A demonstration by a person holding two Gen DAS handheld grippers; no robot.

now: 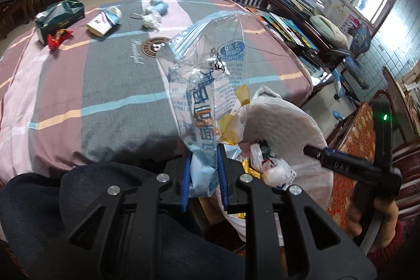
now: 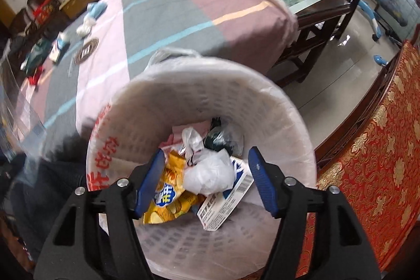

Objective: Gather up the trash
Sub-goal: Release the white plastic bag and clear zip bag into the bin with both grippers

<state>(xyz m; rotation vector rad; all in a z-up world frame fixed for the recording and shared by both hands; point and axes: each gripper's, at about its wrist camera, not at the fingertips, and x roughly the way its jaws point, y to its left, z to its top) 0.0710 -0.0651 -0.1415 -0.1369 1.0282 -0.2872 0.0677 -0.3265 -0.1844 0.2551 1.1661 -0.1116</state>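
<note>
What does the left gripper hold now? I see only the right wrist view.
Observer: The left gripper is shut on a clear printed bag, which stands up from its grip.
Operator: Is that bag already above the bin?
Observer: Not yet; in the left wrist view the white bin is to the right of the bag.
Operator: What is the red thing on the table?
Observer: A red snack wrapper, lying beside a green tissue pack.
</note>
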